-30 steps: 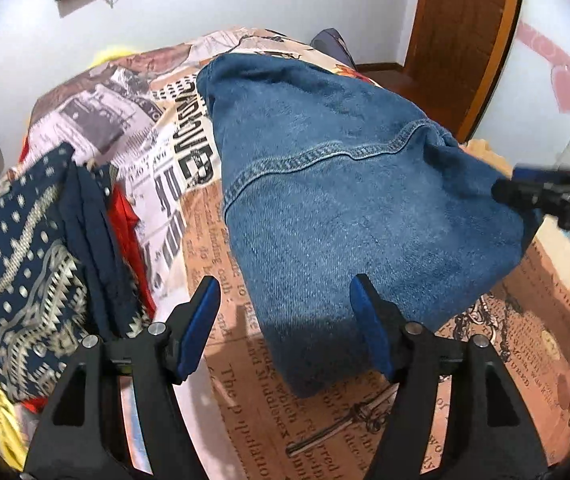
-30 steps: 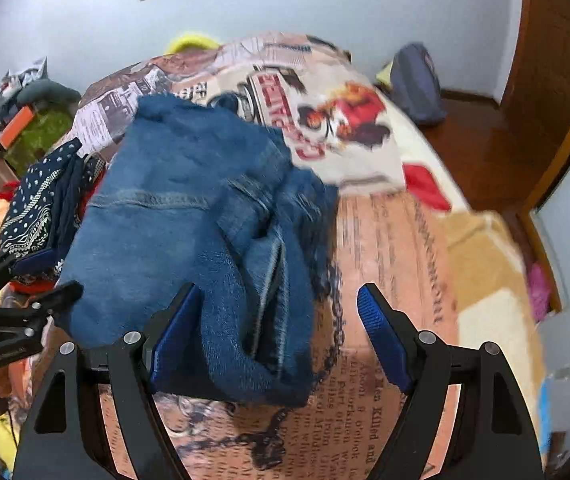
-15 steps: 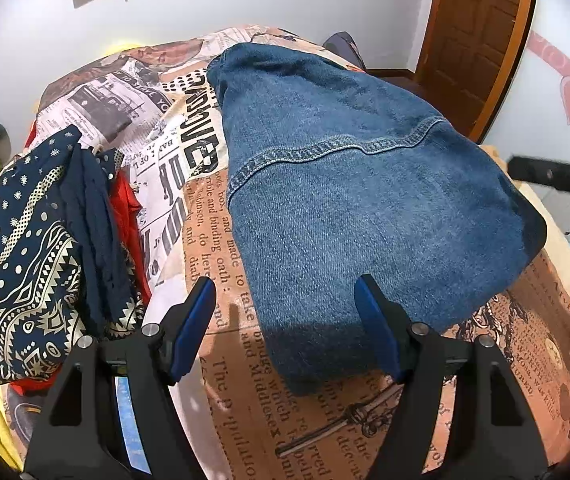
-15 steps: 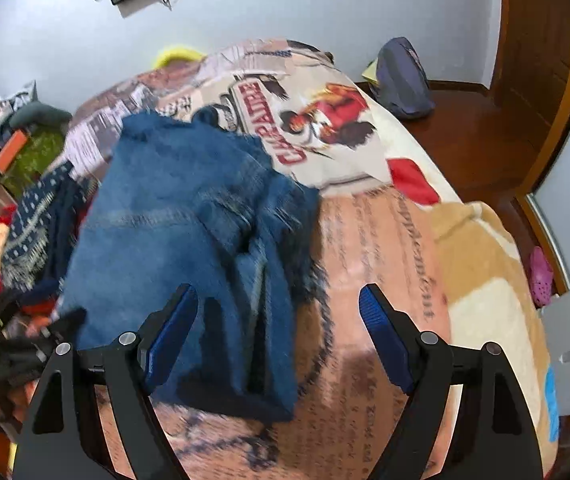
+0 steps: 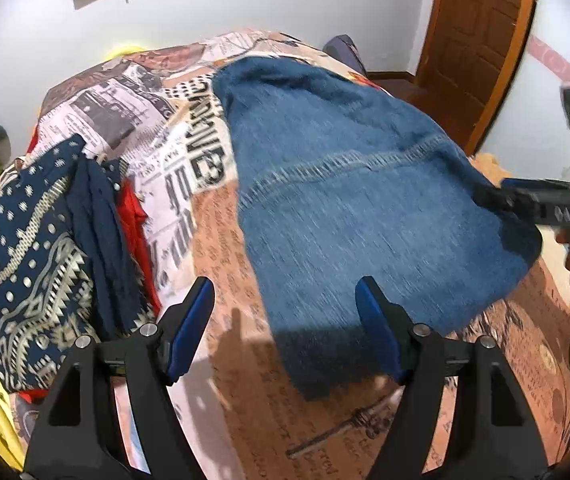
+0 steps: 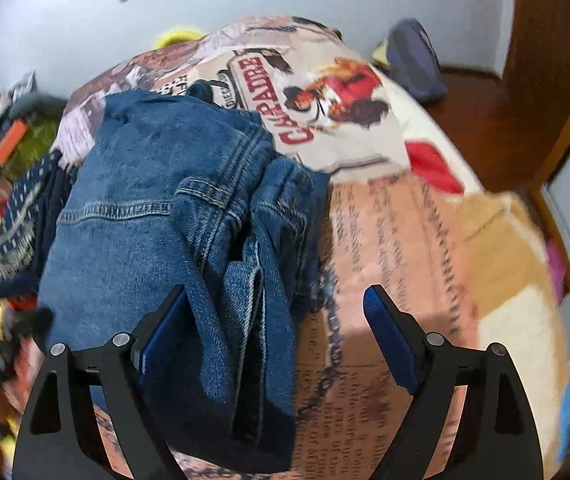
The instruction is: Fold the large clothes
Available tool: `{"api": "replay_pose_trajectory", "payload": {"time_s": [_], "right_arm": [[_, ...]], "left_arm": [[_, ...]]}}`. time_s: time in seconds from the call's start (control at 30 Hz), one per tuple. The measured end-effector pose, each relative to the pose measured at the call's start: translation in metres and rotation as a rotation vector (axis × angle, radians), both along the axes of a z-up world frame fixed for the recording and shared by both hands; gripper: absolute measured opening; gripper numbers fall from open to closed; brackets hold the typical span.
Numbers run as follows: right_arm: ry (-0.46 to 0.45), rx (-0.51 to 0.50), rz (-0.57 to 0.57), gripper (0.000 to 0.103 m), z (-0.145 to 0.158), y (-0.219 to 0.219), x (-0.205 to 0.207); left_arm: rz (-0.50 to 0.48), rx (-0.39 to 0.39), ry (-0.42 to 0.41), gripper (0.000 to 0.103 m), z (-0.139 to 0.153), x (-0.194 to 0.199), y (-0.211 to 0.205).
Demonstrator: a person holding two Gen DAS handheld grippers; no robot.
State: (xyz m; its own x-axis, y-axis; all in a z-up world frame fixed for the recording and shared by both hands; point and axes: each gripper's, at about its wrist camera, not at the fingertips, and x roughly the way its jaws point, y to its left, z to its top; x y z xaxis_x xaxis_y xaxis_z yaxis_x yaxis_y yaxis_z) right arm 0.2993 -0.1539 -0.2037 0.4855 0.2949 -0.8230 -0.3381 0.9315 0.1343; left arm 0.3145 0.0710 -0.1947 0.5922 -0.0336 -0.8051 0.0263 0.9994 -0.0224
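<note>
My right hand-held gripper [image 6: 273, 336] is opening, released, the folded jeans [image 6: 173, 224] under its left finger, not pinched. My left hand-held gripper [image 5: 285, 320] stands open too, empty, over the near denim edge. Since a second ago both have let go and the bundle has settled flat on the bed [image 6: 397, 248]; I judge this fold finished. The jeans' long axis runs from 6 toward 12 o'clock in the right view, layered edges facing 3. A patterned cloth pile [image 5: 37, 248] sits at 9.
</note>
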Motion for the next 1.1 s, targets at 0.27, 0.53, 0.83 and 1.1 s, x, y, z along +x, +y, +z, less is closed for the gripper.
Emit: {"api": "replay_pose_trajectory", "payload": {"time_s": [0.27,0.53,0.83,1.1], "right_arm": [[0.006,0.106,0.075,0.086,0.021,0.001,0.009],[0.177,0.131,0.08,0.086,-0.026,0.005,0.054],[0.327,0.287,0.139,0.093,-0.057,0.006,0.09],[0.293,0.344,0.15,0.097,-0.063,0.011,0.09]], "left_arm": [[-0.02,-0.087,0.049,0.073,0.003,0.037,0.018],[-0.072,-0.272,0.141,0.078,-0.017,0.066,0.022],[-0.035,-0.48,0.232,0.085,-0.047,0.097,0.038],[-0.036,-0.547,0.266,0.085,-0.063,0.111,0.031]]}}
